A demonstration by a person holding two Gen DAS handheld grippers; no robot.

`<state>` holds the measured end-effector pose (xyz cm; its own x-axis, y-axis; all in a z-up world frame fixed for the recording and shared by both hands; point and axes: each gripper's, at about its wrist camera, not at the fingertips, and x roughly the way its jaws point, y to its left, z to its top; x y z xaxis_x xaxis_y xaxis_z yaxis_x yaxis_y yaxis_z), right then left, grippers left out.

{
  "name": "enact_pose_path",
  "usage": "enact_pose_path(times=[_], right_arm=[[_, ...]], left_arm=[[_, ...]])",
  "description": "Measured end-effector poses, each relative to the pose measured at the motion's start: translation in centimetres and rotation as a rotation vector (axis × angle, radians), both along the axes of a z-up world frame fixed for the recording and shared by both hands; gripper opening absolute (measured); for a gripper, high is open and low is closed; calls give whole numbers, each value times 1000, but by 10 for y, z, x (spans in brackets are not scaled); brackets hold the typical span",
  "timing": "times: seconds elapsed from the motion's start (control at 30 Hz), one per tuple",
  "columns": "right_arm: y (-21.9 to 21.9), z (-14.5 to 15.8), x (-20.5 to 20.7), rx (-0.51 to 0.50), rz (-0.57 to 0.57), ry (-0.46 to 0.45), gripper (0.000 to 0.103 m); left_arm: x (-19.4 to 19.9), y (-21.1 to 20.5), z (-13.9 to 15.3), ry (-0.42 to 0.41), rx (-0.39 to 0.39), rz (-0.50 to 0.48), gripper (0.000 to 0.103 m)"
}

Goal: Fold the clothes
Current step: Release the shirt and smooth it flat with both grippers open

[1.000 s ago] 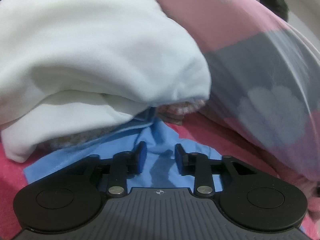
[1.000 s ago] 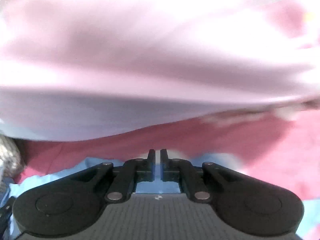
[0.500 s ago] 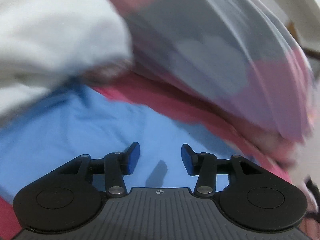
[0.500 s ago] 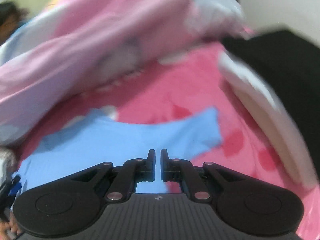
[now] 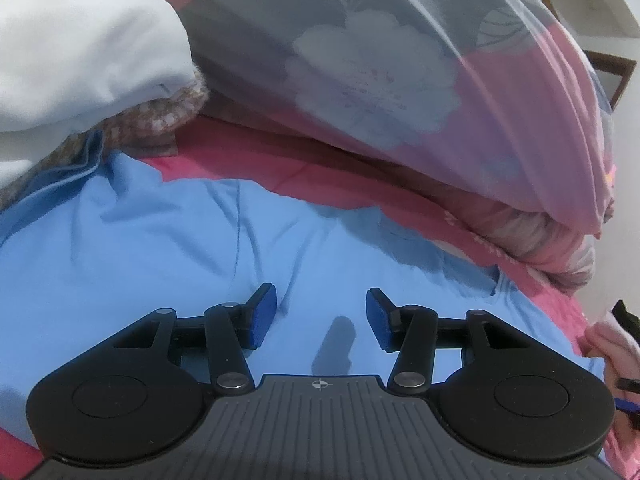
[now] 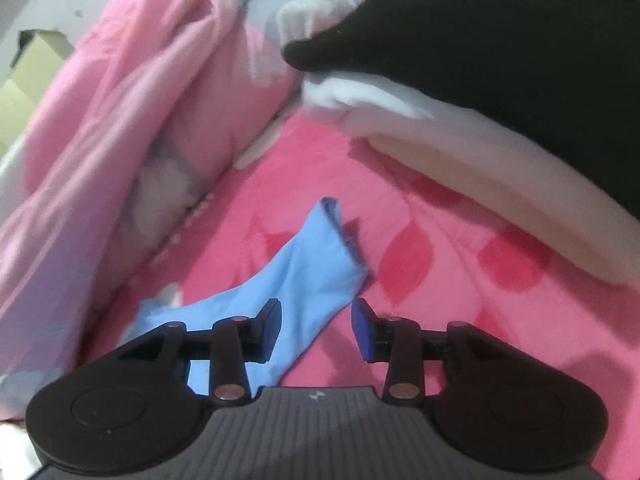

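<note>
A light blue shirt point(image 5: 168, 248) lies spread flat on a pink bedsheet point(image 5: 248, 164). My left gripper point(image 5: 321, 318) is open and empty, hovering just above the shirt's body. In the right wrist view a sleeve of the blue shirt point(image 6: 304, 276) stretches out on the pink bedsheet point(image 6: 460, 280). My right gripper point(image 6: 316, 328) is open and empty, above the sleeve's near part.
A pink and grey flowered quilt point(image 5: 392, 80) is bunched behind the shirt, also at left in the right wrist view point(image 6: 132, 128). A white folded garment point(image 5: 80, 48) sits on a knitted piece at left. A black cloth point(image 6: 520, 40) over white fabric point(image 6: 460, 152) lies at right.
Both grippers pulled back from under the quilt and clothes pile. The right gripper went from shut to open. The left gripper opened wider. The blue shirt now lies spread out.
</note>
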<state>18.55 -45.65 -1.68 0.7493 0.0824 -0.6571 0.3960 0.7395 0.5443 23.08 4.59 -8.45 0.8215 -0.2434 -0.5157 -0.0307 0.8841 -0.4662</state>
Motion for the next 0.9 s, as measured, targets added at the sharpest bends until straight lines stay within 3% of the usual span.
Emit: enact_pose_path(times=[0.13,0.2,0.27,0.4,0.47,0.57,0.67,0.83,0.9], right_arm=[[-1,34,-45,-24,55,-73,41],[3,44,-59,-46,134,-95,41],[9,50,-64,-68,228,-89,41],[51,31,-49,-103,462,-67,31],[71,13,-40,-114,564,-57,19],[42,12,-64,-186,495,7,13],[12,11,-89,-258,421,72,2],[-38,9,-130,-376,296,178,5],[-24,32,-147,-471,317,105,5]], left_arm=[[-13,-6,23,40,50,-38,50],[-20,-10,35,61,76,-66,50],[-40,-19,48,95,84,-156,50],[-89,-35,58,195,63,-345,50],[-116,-41,53,257,62,-400,50],[-154,-43,43,311,135,-398,50],[-186,-33,36,285,211,-374,50],[-218,-29,58,176,405,-349,50],[-222,-35,61,157,413,-388,50]])
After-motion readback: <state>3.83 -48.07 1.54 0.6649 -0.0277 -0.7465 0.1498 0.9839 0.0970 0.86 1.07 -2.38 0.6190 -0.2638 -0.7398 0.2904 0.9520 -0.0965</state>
